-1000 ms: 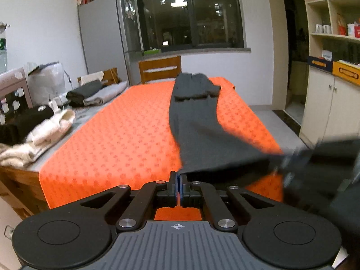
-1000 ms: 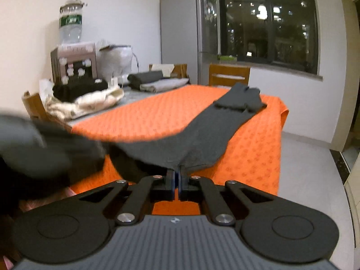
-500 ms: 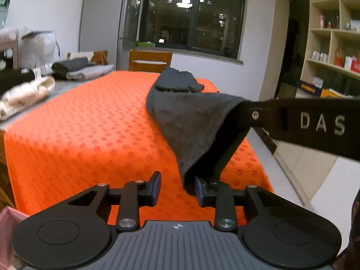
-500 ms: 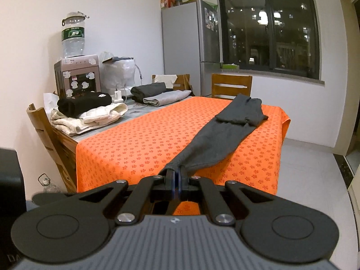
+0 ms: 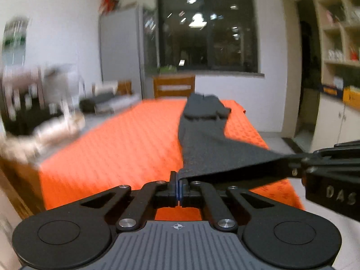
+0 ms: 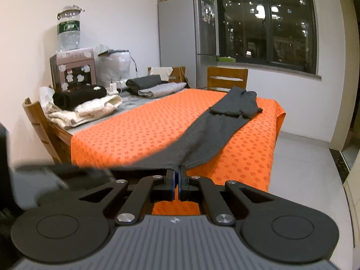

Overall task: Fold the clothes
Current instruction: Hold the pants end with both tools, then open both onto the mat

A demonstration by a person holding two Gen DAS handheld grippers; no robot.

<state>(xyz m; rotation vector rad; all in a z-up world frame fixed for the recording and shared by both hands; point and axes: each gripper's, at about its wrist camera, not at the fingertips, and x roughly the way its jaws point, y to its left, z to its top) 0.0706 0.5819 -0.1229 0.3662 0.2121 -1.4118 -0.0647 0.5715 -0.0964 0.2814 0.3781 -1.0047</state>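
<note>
Stacked folded clothes (image 6: 83, 106) occupied the table's left end, clear of the work. The grey garment (image 6: 216, 130) lay lengthwise on the orange tablecloth (image 6: 139, 132). The left gripper (image 5: 178, 181) and right gripper (image 6: 177, 173) each clamped its near hem, lifted taut between them.

We are in a home's dining room at night. We see a tall fridge (image 6: 186, 40) beside a dark window (image 6: 267, 22), wooden chairs (image 6: 227, 78) around a counter (image 6: 144, 130) under an orange cloth, a water dispenser (image 6: 72, 67) with its bottle, and open shelves (image 5: 337, 45) over cupboards.
</note>
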